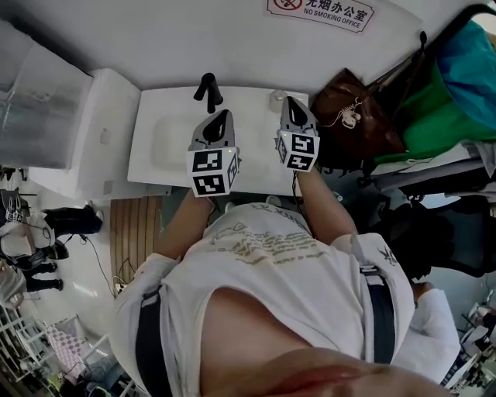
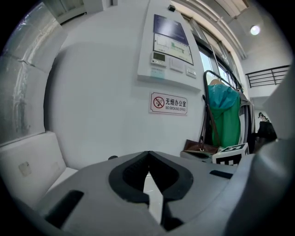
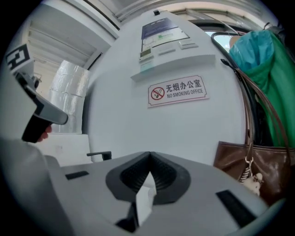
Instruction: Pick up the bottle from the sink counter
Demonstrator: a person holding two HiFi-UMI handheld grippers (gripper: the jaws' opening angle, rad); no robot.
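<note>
We hold both tools over the worktop [image 1: 256,143]: left tool [image 1: 220,118] and right tool [image 1: 292,105] pressed together, both empty. Bottle [image 1: 277,98] stands at worktop's far right corner, just left of right tool's tip

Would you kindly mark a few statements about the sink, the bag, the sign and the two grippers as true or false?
1. The left gripper has its jaws together with nothing between them. True.
2. The faucet is black. True.
3. The right gripper is gripping the faucet. False: its jaws are shut on nothing, and it is off to the faucet's right.
4. The brown bag lies to the left of the sink. False: it lies to the sink's right, beside the right gripper.
5. A no-smoking sign hangs on the wall behind the sink. True.
</note>
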